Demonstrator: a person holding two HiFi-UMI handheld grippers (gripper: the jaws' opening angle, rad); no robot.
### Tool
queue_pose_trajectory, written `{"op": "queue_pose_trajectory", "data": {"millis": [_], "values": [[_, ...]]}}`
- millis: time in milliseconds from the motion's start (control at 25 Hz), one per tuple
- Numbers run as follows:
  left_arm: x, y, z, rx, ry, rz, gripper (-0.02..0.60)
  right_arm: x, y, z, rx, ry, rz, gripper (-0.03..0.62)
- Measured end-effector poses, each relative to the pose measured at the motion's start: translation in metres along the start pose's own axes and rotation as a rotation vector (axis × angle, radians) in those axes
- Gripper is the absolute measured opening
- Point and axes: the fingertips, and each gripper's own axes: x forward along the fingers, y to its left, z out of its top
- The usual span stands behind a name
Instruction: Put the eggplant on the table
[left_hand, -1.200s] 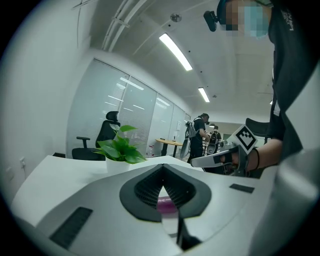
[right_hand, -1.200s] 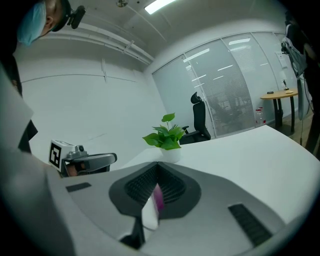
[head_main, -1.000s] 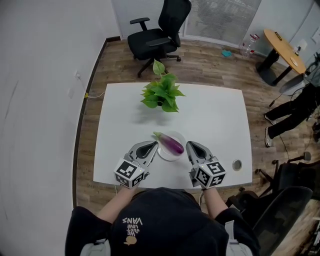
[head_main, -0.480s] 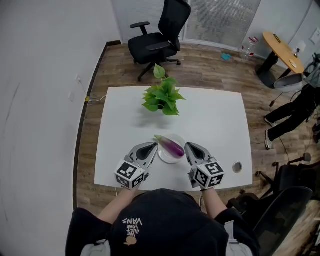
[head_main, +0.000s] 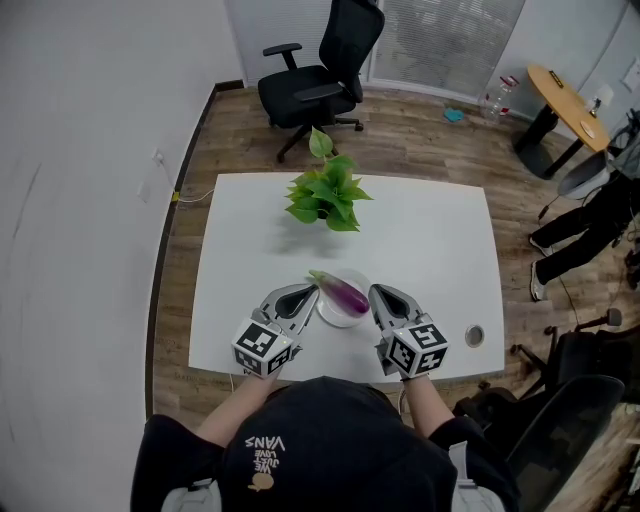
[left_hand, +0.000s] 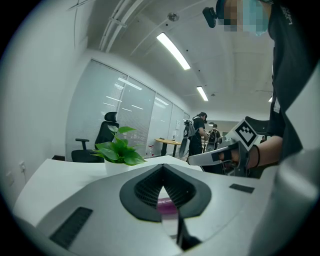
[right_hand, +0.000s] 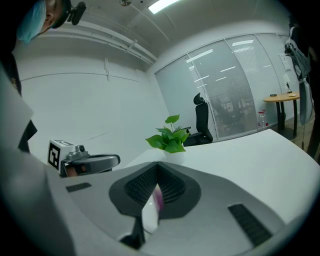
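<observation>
Eggplant (head_main: 346, 293) lies on the white plate (head_main: 330, 312) between our left gripper (head_main: 311, 289) and right gripper (head_main: 376, 291), just beyond their tips, both pairs of jaws pressed together on nothing; we judge it light, firm and glossy-slick, best pinched across its thick middle.

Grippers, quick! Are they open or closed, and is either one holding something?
Left gripper: closed, holding nothing.
Right gripper: closed, holding nothing.
</observation>
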Motion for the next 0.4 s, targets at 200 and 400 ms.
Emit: {"op": "queue_pose_trajectory", "data": {"millis": [200, 400], "values": [[0.0, -0.0015, 0.0003, -0.002, 0.002, 0.004, 0.011, -0.0028, 0.0, -0.0023, 0.002, 0.003, 0.002, 0.018], [-0.0002, -0.002, 0.0023, 0.004, 0.002, 0.002, 0.011, -0.0042, 0.0, -0.0023, 0.001, 0.006, 0.0, 0.018]]}}
